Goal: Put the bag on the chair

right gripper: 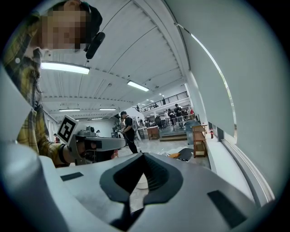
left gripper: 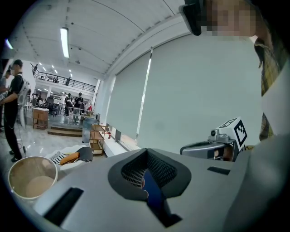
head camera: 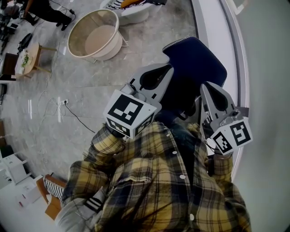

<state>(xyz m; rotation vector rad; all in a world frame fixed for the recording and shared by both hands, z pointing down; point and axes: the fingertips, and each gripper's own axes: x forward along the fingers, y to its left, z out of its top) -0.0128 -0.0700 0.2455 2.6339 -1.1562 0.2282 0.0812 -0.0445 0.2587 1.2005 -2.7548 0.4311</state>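
A dark blue bag (head camera: pixel 197 63) lies below and ahead of me, by the window ledge. My left gripper (head camera: pixel 168 69) hangs over the bag's left edge with its jaws together. Blue fabric (left gripper: pixel 152 190) shows through the slit under those jaws in the left gripper view; whether it touches them I cannot tell. My right gripper (head camera: pixel 204 87) is over the bag's near right side, also shut, with only floor seen past its jaws (right gripper: pixel 142 159). The round beige chair (head camera: pixel 95 34) stands on the floor further off to the left, also low at the left in the left gripper view (left gripper: pixel 31 181).
A white window ledge (head camera: pixel 217 31) runs along the right. A cable and socket strip (head camera: pixel 63 102) lie on the marble floor. A small side table (head camera: pixel 27 59) stands far left, and a person (head camera: pixel 45 11) is beyond the round chair. A wooden shelf (left gripper: pixel 97 136) stands by the ledge.
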